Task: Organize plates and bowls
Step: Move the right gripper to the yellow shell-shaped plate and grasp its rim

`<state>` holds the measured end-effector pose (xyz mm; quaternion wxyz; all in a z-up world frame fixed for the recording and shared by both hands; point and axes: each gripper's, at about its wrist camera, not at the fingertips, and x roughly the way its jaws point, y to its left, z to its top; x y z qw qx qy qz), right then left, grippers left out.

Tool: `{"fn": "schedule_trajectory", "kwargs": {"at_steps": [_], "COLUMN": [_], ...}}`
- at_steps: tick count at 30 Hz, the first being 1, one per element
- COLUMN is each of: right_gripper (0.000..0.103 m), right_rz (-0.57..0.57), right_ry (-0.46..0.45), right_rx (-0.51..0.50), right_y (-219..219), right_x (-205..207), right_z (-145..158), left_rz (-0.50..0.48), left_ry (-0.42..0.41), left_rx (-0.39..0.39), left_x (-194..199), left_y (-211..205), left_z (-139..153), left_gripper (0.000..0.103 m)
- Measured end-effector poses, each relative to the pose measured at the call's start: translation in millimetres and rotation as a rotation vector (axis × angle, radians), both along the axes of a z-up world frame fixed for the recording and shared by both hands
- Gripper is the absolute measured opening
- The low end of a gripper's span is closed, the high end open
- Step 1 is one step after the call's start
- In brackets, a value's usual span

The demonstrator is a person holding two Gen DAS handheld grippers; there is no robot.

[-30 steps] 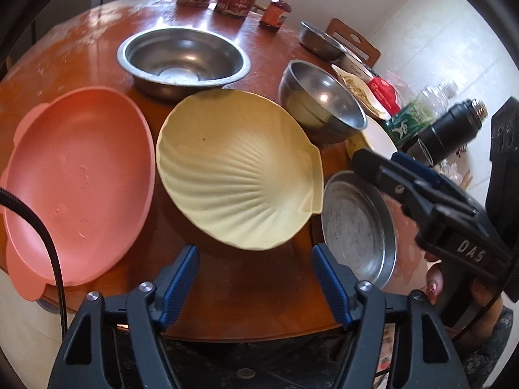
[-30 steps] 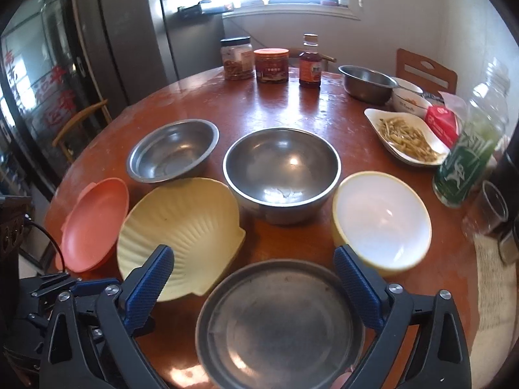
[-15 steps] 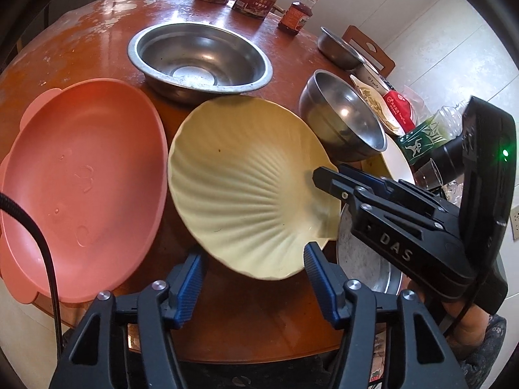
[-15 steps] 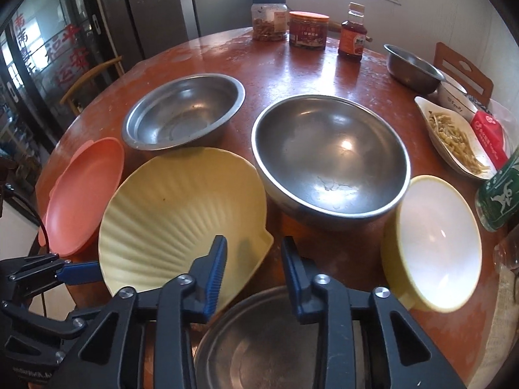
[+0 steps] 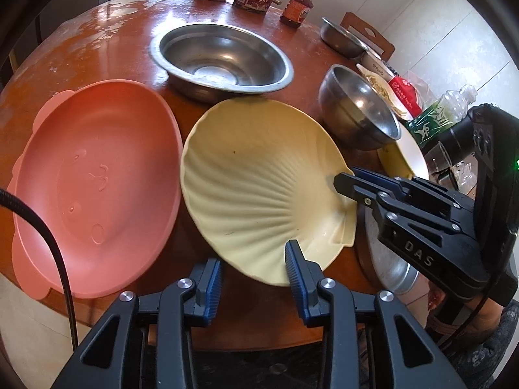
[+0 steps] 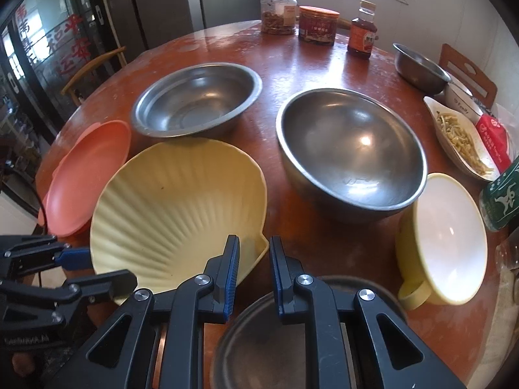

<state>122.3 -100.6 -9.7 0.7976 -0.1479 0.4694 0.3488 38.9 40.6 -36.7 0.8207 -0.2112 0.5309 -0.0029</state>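
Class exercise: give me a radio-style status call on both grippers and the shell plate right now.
Right gripper nearly closed at shell plate hinge tab, grip unconfirmed. Left gripper open at its near rim. Pink plate alongside, steel tray beneath right gripper.

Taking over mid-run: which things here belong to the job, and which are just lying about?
Job: yellow shell plate, pink plate, wide steel bowl, deep steel bowl, flat steel plate, yellow bowl.

Lying about: jars, sauce bottle, dish of food, green bottle.

Near worktop's front edge: pale yellow shell-shaped plate (image 5: 259, 191), tilted; pink plate (image 5: 94, 184) beside; two steel bowls (image 6: 198, 97) behind.
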Motion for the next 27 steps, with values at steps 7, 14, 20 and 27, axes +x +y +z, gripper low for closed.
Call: {"fn": "schedule_trajectory", "kwargs": {"at_steps": [7, 14, 20, 27], "right_gripper": [0.019, 0.019, 0.019, 0.019], "right_rz": [0.038, 0.038, 0.0, -0.039], "right_ry": [0.022, 0.042, 0.017, 0.018], "right_rx": [0.024, 0.059, 0.084, 0.115], "right_y": [15.9, 25.1, 28.9, 30.2], "right_x": [-28.4, -53.3, -68.5, -78.9], "right_z": [3.8, 6.7, 9.2, 10.4], "left_rz": [0.014, 0.015, 0.007, -0.012], "left_ry": [0.027, 0.026, 0.024, 0.017], "left_rx": [0.036, 0.093, 0.155, 0.2], "left_x": [-11.9, -13.8, -11.4, -10.5], "left_y": [29.2, 44.7, 52.1, 53.8], "left_z": [1.5, 3.1, 3.6, 4.0], "left_gripper": [0.037, 0.037, 0.037, 0.037]}}
